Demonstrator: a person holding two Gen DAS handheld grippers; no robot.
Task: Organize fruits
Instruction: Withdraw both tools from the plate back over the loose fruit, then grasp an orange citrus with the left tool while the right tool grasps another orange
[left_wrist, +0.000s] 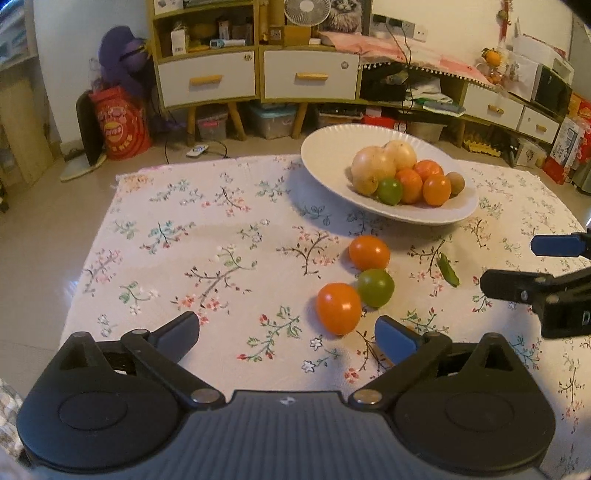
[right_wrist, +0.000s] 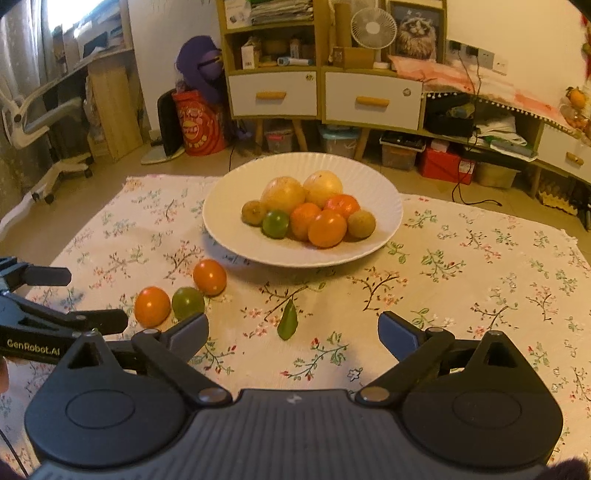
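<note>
Both grippers, left gripper (left_wrist: 287, 330) and right gripper (right_wrist: 293, 328), hung spread wide and empty as I judged progress: most fruit filled the plate (right_wrist: 384, 225); three loose fruits (left_wrist: 376, 287) remained on the tablecloth (left_wrist: 177, 236).

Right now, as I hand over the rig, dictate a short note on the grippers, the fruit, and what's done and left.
Left gripper: open, empty, low over the floral tablecloth, beside the nearest loose orange fruit.
Right gripper: open, empty, with a small green leaf lying on the cloth ahead of it.
Done: the white ribbed plate already holds two large yellow fruits, three orange ones, one green one and two small brown ones.
Left: three loose fruits on the cloth in front of the plate, namely that nearest orange one, a green round fruit and a second orange fruit. Move them to the plate.
</note>
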